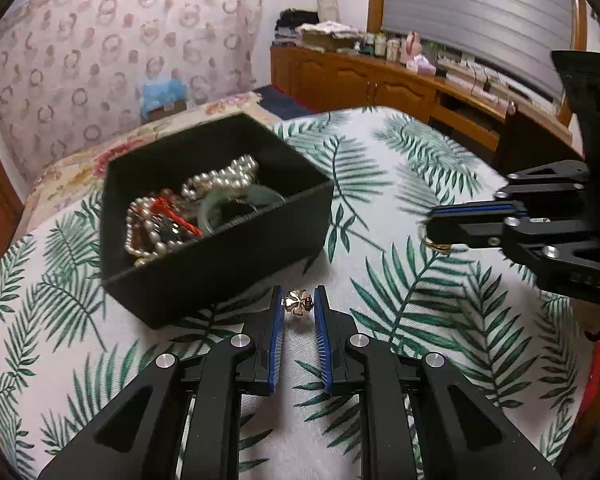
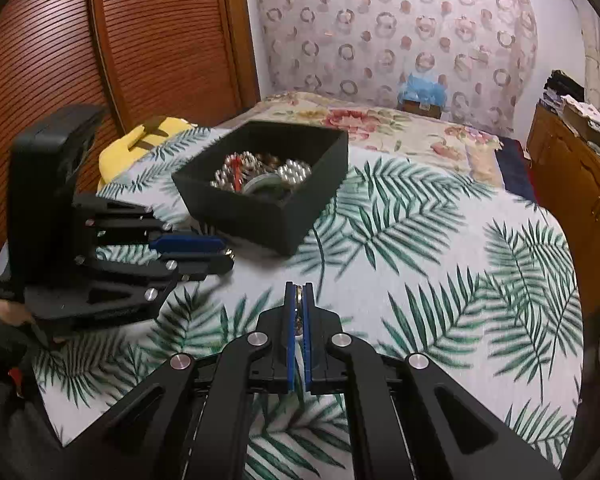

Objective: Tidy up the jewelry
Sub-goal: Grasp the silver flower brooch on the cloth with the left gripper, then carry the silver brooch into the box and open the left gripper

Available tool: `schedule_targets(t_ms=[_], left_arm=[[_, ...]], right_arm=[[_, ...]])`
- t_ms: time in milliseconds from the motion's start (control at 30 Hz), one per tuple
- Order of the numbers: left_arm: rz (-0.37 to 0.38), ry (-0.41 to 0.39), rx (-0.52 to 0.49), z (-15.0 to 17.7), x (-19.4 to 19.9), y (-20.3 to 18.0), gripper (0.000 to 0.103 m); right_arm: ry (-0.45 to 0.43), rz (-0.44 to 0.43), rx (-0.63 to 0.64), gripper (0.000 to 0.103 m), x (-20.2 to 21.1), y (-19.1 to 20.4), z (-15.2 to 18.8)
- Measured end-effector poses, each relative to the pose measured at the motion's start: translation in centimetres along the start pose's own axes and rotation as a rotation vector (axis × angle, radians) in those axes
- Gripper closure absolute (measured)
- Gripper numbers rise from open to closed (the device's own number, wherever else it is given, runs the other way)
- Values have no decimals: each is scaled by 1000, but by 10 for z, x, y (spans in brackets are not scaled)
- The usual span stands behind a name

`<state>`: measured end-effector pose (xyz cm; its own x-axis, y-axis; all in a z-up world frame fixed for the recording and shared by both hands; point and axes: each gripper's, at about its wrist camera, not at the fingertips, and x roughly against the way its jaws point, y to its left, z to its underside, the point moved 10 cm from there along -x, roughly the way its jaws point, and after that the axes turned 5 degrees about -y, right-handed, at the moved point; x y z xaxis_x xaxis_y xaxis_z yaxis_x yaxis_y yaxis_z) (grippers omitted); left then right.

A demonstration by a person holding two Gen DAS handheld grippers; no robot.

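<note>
A gold clover-shaped charm [image 1: 297,303] lies on the palm-leaf cloth [image 1: 380,184] just in front of the black box [image 1: 220,272]. My left gripper [image 1: 299,296] has its blue pads pressed on both sides of the charm. The box holds pearl strands [image 1: 224,178], a green bangle [image 1: 220,204] and a red piece. To the right, my right gripper [image 1: 430,226] hangs above the cloth, shut on a thin gold ring [image 1: 438,246]. In the right wrist view that ring [image 2: 299,292] shows as a sliver between the right gripper's [image 2: 299,290] pads. The left gripper [image 2: 226,252] sits low beside the box [image 2: 240,216].
The cloth covers a bed with a floral blanket [image 2: 400,128] behind the box. A yellow item [image 2: 140,140] lies at the bed's left edge by a wooden slatted door [image 2: 160,40]. A cluttered wooden cabinet [image 1: 360,80] runs along the right.
</note>
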<state>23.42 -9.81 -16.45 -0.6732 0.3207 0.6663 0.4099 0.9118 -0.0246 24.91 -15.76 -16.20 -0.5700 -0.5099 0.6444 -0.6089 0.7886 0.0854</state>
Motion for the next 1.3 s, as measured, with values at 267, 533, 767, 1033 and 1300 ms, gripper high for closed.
schedule_targets(t_ms=[267, 533, 767, 1033, 1300], left_arm=[[-7, -86, 27, -23, 32, 13, 89], [-22, -137, 62, -37, 46, 32, 89], [-39, -157, 91, -47, 45, 49, 89], [-69, -157, 115, -59, 34, 67, 89], [-94, -163, 140, -68, 29, 74, 65]], right_arm=[[-60, -30, 11, 99, -6, 15, -51], [-65, -79, -33, 99, -32, 20, -91], [-33, -45, -39, 98, -52, 9, -96], [-46, -29, -54, 92, -49, 2, -93], [-73, -6, -53, 92, -35, 0, -86]])
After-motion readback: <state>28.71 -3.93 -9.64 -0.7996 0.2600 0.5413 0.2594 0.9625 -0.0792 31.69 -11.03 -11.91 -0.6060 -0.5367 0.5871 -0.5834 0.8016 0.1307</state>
